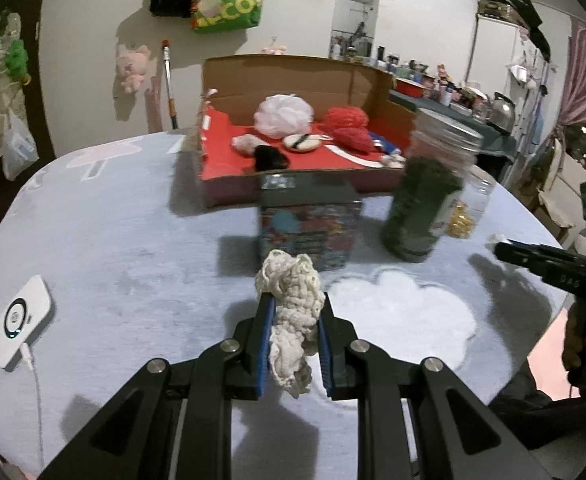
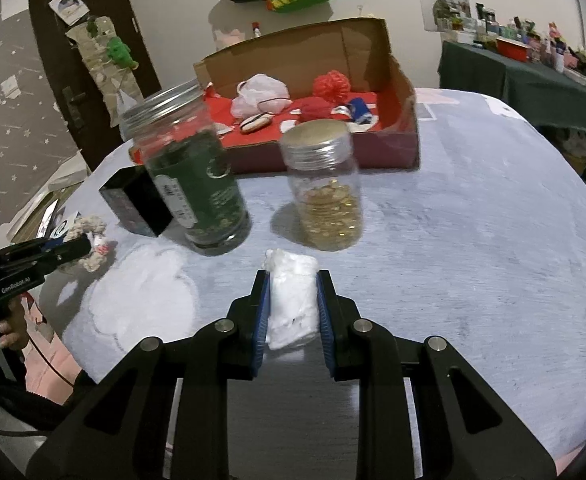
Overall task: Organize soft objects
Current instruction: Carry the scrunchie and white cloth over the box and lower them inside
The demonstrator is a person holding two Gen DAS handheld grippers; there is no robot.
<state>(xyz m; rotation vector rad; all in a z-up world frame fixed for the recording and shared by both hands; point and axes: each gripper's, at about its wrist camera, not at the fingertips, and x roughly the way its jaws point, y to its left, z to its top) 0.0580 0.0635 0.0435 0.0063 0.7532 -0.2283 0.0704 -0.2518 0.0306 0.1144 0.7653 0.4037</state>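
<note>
My left gripper (image 1: 295, 304) is shut on a cream crocheted cloth (image 1: 293, 316) and holds it above the table. It also shows at the left of the right wrist view (image 2: 73, 248), with the cloth (image 2: 91, 240) in it. My right gripper (image 2: 293, 280) is shut on a white soft wad (image 2: 293, 300) above the table; this gripper shows at the right edge of the left wrist view (image 1: 505, 250). A cardboard box (image 1: 229, 188) with a red lining stands at the back and holds a white mesh pouf (image 1: 283, 116), red yarn balls (image 1: 347, 126) and small soft items.
A dark tin box (image 1: 309, 224) stands before the cardboard box. A jar of green contents (image 2: 191, 176) and a jar of gold beads (image 2: 327, 196) stand mid-table. A white charger (image 1: 23, 320) lies at the left. A cluttered green-covered table (image 2: 533, 80) is far right.
</note>
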